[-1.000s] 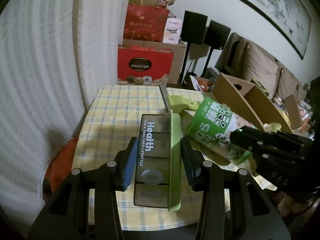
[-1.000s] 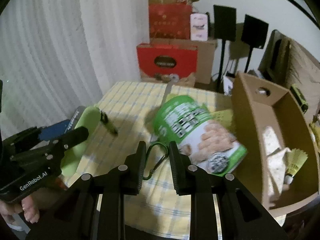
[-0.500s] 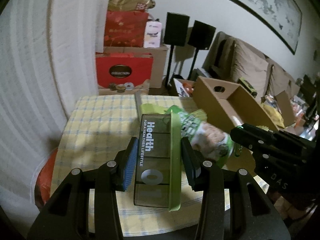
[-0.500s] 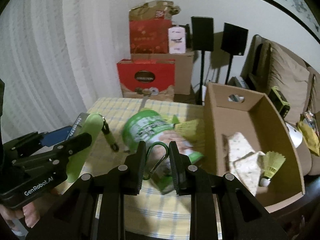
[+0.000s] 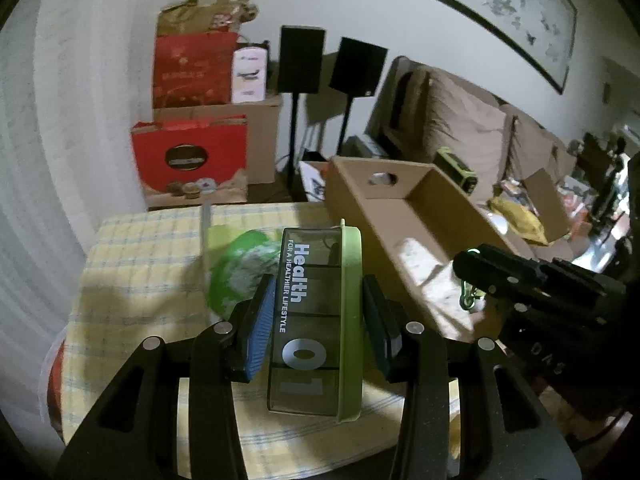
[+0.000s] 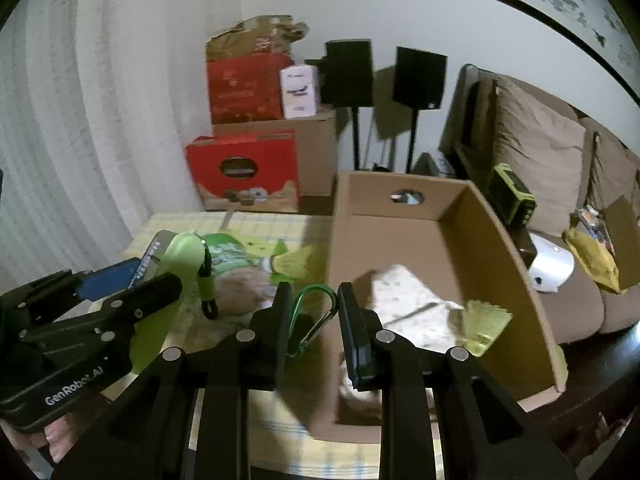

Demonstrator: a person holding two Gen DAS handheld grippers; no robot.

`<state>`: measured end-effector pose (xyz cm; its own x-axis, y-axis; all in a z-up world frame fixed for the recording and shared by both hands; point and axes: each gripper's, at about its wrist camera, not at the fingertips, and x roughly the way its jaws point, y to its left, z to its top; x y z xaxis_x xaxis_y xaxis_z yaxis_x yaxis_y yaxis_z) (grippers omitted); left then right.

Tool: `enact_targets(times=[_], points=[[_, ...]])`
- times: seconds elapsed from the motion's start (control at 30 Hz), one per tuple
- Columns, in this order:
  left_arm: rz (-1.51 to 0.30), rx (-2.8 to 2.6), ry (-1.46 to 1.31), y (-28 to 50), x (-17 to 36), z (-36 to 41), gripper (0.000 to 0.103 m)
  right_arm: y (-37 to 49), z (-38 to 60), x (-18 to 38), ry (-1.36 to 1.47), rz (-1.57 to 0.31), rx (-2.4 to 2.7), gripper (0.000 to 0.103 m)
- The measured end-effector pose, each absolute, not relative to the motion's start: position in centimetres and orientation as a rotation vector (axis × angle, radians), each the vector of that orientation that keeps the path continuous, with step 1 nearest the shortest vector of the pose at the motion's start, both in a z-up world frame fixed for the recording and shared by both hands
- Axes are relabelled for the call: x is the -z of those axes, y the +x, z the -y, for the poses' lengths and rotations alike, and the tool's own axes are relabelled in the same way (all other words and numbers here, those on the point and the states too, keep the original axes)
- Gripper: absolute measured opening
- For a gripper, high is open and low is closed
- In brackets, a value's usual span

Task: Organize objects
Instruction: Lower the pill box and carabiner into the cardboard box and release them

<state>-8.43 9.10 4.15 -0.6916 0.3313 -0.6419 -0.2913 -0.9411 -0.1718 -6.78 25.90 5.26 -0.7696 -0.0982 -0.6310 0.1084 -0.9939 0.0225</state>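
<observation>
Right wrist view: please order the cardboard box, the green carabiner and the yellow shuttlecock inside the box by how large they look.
1. cardboard box, by far the largest.
2. and 3. green carabiner and yellow shuttlecock: they look about alike. The carabiner sits close to the camera and the shuttlecock is partly hidden, so I leave them unranked.

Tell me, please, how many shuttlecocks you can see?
2: one shuttlecock lies on the table beside the green can, another sits inside the cardboard box. Others may be hidden.
</observation>
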Motion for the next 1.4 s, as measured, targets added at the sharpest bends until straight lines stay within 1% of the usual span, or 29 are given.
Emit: enact_targets(times=[0.37,0.83,1.1,1.4], points=[[0.069,-2.512,-0.999,-9.5,-4.5,-15.3,0.040,-6.5,-31.7,-5.2,1.057,0.059,2.921,0.022],[-0.002,-2.396,-1.037,-11.4,-2.4,-22.9,0.040,-6.8,-36.7,-3.1,1.144,0.159,2.957,0.022],[0.015,-2.357,-1.106,-12.5,-0.1,-24.4,0.040,-7.0,-38.5,-1.8,1.191,0.211,2.959,0.023],[0.023,-2.378,-1.084,-12.6,-0.6,-24.1,0.042,-7.4,-39.1,-0.8,1.220,0.243,2.943,0.022]])
